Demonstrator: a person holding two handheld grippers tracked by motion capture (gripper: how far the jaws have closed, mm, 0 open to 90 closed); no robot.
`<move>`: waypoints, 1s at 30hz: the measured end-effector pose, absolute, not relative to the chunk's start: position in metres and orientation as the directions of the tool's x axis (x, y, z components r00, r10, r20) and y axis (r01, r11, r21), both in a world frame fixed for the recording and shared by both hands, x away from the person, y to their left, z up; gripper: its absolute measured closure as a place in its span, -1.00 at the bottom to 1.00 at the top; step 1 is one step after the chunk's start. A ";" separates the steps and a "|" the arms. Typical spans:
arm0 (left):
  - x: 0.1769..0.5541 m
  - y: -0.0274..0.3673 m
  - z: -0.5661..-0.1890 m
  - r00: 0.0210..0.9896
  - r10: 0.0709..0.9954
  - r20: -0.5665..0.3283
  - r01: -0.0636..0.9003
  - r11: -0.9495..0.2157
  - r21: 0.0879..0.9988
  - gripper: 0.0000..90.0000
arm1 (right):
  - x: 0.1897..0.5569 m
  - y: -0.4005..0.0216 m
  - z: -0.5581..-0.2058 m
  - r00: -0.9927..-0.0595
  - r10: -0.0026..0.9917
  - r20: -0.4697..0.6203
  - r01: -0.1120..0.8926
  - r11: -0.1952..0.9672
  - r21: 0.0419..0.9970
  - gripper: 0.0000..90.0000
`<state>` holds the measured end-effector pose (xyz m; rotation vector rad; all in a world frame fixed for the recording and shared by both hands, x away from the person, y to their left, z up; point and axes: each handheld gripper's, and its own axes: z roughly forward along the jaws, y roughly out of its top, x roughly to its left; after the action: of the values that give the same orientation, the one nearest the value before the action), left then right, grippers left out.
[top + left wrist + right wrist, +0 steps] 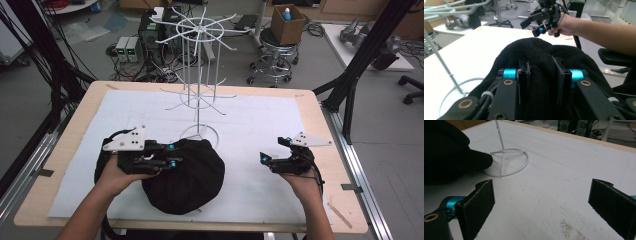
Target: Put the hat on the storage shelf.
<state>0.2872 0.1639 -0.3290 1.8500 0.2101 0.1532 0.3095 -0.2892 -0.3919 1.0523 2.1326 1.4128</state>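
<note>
Black hat [187,175] on white mat [260,130], left gripper [541,80] clamped on it, right gripper [541,202] agape.

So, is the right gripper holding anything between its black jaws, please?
No, the right gripper stands wide open over bare white table cover.

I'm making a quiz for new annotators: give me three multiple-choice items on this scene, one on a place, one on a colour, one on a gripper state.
1. Where does the black cloth lie?
A. against the wire rack's base ring
B. on the stool
C. hung on the rack's top arms

2. What colour is the wire rack?
A. red
B. white
C. black

3. How is the right gripper?
A. shut on the cloth
B. open over the white mat
C. shut on the rack

Answers: 1 A, the cloth covers part of the ring; 2 B, its wires show white; 3 B, its jaws stand wide apart over bare white mat.
</note>
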 end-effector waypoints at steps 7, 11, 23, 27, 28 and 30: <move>0.287 0.173 -0.320 0.973 0.230 0.010 0.058 -0.285 0.957 0.56 | 0.309 -0.289 -0.392 -0.652 0.752 0.091 0.380 0.220 0.899 -0.87; 0.286 0.182 -0.314 0.972 0.234 0.012 0.054 -0.277 0.959 0.56 | 0.309 -0.290 -0.392 -0.648 0.756 0.094 0.381 0.215 0.899 -0.87; 0.284 0.213 -0.292 0.972 0.234 0.017 0.037 -0.224 0.974 0.55 | 0.309 -0.289 -0.392 -0.649 0.755 0.091 0.380 0.219 0.898 -0.87; 0.283 0.226 -0.284 0.969 0.247 0.014 0.036 -0.197 0.980 0.55 | 0.309 -0.290 -0.392 -0.648 0.756 0.092 0.382 0.218 0.898 -0.87; 0.282 0.229 -0.282 0.967 0.255 0.016 0.035 -0.194 0.980 0.55 | 0.309 -0.290 -0.392 -0.648 0.756 0.092 0.382 0.218 0.898 -0.87; 0.281 0.234 -0.279 0.964 0.265 0.021 0.032 -0.195 0.980 0.55 | 0.309 -0.290 -0.392 -0.647 0.756 0.093 0.382 0.217 0.898 -0.87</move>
<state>0.2814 0.2335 -0.2792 1.7594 0.2217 0.2129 0.3094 -0.2897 -0.3918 1.0584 2.1319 1.4079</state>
